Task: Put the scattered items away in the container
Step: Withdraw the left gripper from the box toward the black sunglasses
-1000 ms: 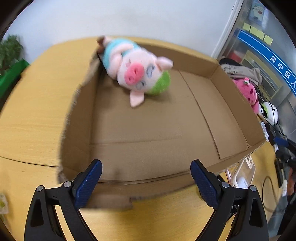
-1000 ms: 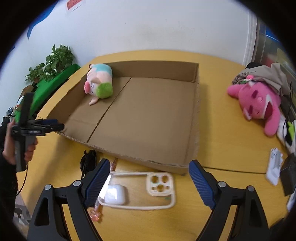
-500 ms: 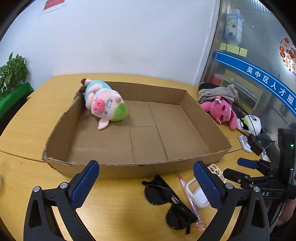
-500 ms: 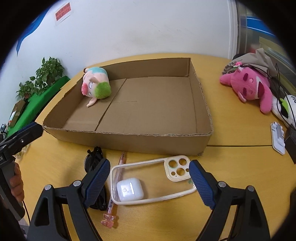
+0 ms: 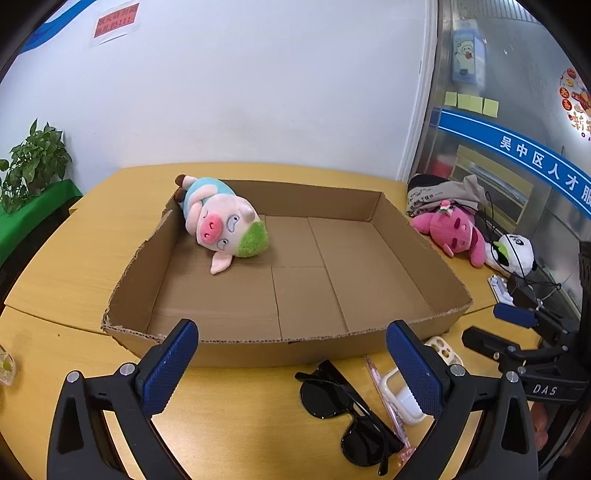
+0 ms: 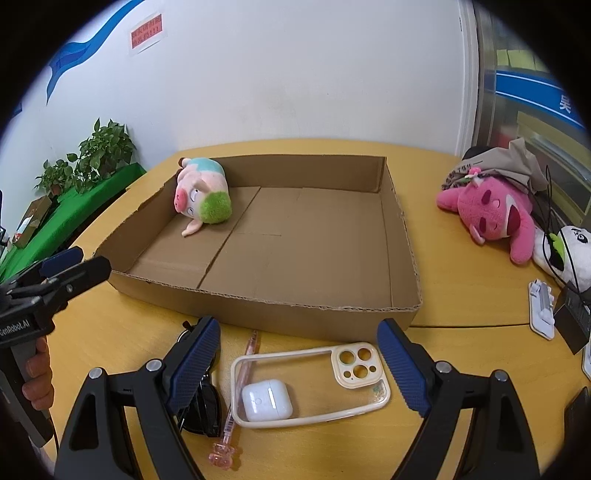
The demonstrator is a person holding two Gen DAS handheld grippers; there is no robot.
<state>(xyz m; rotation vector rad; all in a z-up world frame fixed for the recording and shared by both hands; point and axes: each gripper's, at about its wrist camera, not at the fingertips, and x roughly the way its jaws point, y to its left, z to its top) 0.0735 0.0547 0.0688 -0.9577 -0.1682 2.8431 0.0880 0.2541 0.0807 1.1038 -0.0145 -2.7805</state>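
A potted plant (image 5: 35, 158) on a green ledge marks the left of the room, below a white wall with a red notice (image 5: 116, 20); a blue-banded glass partition (image 5: 517, 147) closes the right. On the yellow wooden surface (image 5: 85, 254) sits a shallow cardboard box (image 5: 306, 347), its long axis running left to right. A pig plush (image 5: 218, 221) lies on its side in the box's far-left corner, head toward the near wall, feet up on the rim. The left tongs (image 5: 291, 373) hover released and empty before the near wall. Ahead of them lie black sunglasses (image 5: 343, 410), a pink pen (image 6: 229, 402) pointing toward the box, and a clear phone case (image 6: 314, 384) lying crosswise with a white earbud case (image 6: 266, 400) inside its frame. The right tongs (image 6: 299, 365) hang released above the case. Only the right wrist view shows the phone case whole; the left view hides most of it behind a finger. At far right, outside the box, rest a pink plush (image 6: 491, 210) and a panda plush (image 6: 569, 254).
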